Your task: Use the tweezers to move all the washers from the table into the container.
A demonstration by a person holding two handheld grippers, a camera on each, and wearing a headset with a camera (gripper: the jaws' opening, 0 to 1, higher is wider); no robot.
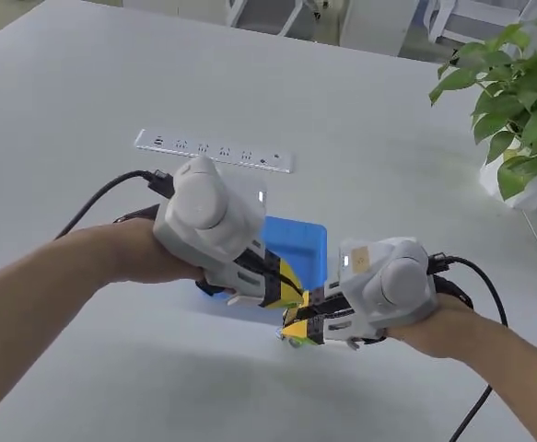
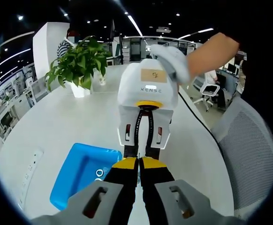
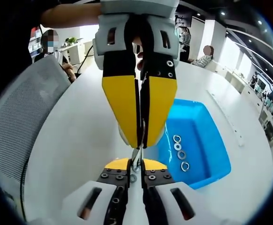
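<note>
**Head view.** Two hand-held grippers tip to tip, low over the pale grey desk. Left gripper on the left, right gripper on the right. Yellow finger ends meeting at the near edge of a shallow blue plastic container. Beyond it, a long white power strip. Off to the right, a green potted plant.

**Left gripper view.** Own fingers pressed together, only a hairline slit between. Right gripper head-on just beyond, nose to nose. Blue container down to the left, with small metal washers lying inside; number unclear from here.

**Right gripper view.** Left gripper's yellow fingers pinching slim metal tweezers, blades pointing down toward the desk. Own fingers close together on either side of the tweezer tip; cannot tell whether pressing the blades or merely flanking them. One loose washer right at that tip, outside the container; lying on the desk or just lifted, cannot tell. Four washers in a loose line inside the container, apart from the tip.

**Progress, as a judgement.** Well along: four in, at least one still out. Probably mid-pick on that one. Desk under and behind the grippers hidden, so further strays not ruled out.
</note>
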